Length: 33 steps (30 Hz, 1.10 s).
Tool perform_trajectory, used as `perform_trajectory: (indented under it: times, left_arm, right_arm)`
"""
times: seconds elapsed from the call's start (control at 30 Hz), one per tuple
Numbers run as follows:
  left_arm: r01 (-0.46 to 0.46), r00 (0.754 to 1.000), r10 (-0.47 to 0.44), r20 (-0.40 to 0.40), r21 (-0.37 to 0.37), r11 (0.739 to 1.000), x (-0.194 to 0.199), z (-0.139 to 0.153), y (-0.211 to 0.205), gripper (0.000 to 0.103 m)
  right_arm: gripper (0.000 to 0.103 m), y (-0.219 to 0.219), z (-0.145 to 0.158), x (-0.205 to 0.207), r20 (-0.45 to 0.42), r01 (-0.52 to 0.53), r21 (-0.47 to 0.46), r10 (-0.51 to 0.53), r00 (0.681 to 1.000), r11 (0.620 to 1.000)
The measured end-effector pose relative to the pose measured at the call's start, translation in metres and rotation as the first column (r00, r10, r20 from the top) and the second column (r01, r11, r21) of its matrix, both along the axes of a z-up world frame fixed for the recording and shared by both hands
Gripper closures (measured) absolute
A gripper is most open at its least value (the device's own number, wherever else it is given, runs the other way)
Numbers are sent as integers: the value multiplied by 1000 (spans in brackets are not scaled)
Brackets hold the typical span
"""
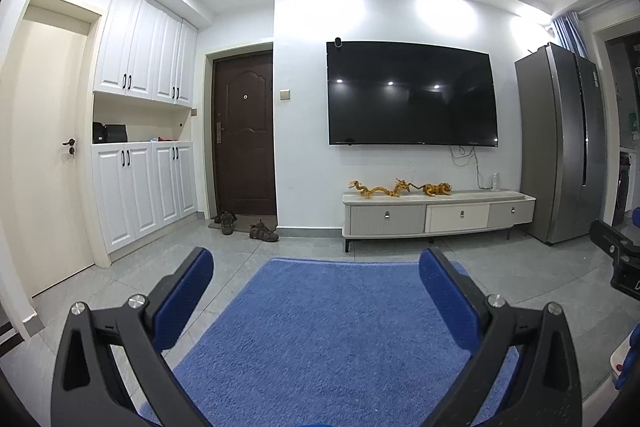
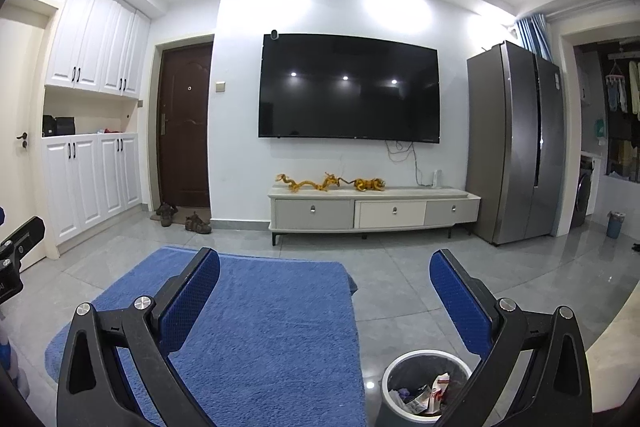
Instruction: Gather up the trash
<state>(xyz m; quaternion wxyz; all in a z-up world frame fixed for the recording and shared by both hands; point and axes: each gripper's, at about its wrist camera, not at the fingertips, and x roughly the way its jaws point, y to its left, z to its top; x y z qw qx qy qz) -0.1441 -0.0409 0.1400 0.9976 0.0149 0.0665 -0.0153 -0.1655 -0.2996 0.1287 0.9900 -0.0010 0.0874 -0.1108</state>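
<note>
My left gripper (image 1: 318, 263) is open, its blue-padded fingers spread wide over a blue rug (image 1: 332, 331) with nothing between them. My right gripper (image 2: 325, 263) is open too and holds nothing. Below it, at the bottom right, stands a round white-rimmed trash bin (image 2: 426, 387) with crumpled wrappers and paper (image 2: 434, 393) inside. The bin sits on the grey tile just right of the blue rug (image 2: 248, 327). The right gripper's black body (image 1: 618, 259) shows at the right edge of the left wrist view, and the left gripper's body (image 2: 16, 251) at the left edge of the right wrist view.
A low TV cabinet (image 2: 374, 211) with golden figurines stands under a wall-mounted TV (image 2: 350, 87). A steel fridge (image 2: 516, 143) is to the right, white cupboards (image 1: 144, 155) and a brown door (image 1: 244, 135) with shoes (image 1: 262, 231) to the left. A small blue bin (image 2: 615, 223) stands far right.
</note>
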Motion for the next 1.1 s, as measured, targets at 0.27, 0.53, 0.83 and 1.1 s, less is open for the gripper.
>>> perform_trajectory:
  times: [0.27,0.53,0.83,1.1]
  left_arm:
    - [-2,1000,2,-15,-14,1000,-8,-1,2,0]
    - [-1,1000,0,-28,-26,1000,-9,1,5,0]
    - [-6,999,5,-43,-24,1000,-10,0,5,0]
    - [-14,998,13,-57,-30,999,-8,0,7,0]
  right_arm:
    - [0,-7,-1,-10,3,5,14,-5,1000,1000]
    - [0,-13,-5,-13,-12,8,31,-8,1000,1000]
    - [0,-16,-6,-16,-10,9,35,-9,1000,999]
    - [0,-14,-7,-15,-25,5,26,-4,1000,1000]
